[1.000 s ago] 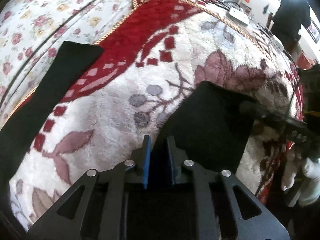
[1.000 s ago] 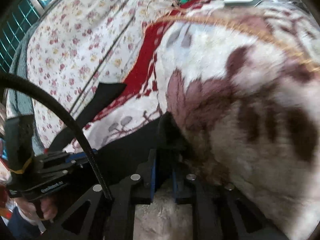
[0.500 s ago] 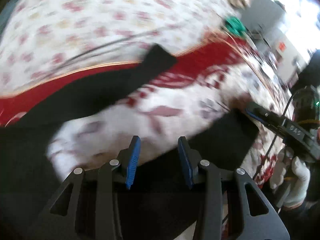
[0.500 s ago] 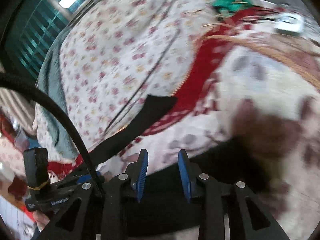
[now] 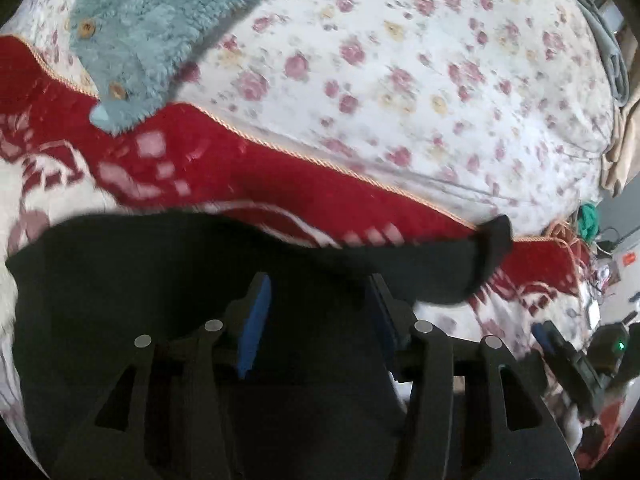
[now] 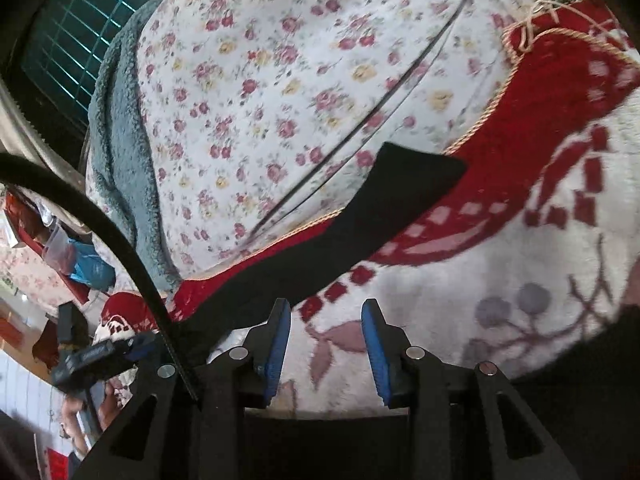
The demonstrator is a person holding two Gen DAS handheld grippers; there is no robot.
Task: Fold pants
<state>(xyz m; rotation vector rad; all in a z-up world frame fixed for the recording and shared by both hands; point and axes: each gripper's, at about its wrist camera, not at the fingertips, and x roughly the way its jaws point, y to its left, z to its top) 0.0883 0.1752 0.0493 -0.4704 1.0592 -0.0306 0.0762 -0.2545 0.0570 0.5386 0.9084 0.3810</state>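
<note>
Pants lie black across the red-and-white blanket; left gripper and right gripper have just been opening, fingers apart, gripping nothing.

The pants are spread on the plush blanket, which is laid over the bed. Beyond the blanket's corded edge the flowered sheet is seen, and on it, at the upper left of the left wrist view, a fleece garment is laid, its corner overlapping the blanket. One pant leg is stretched across that edge onto the sheet.
</note>
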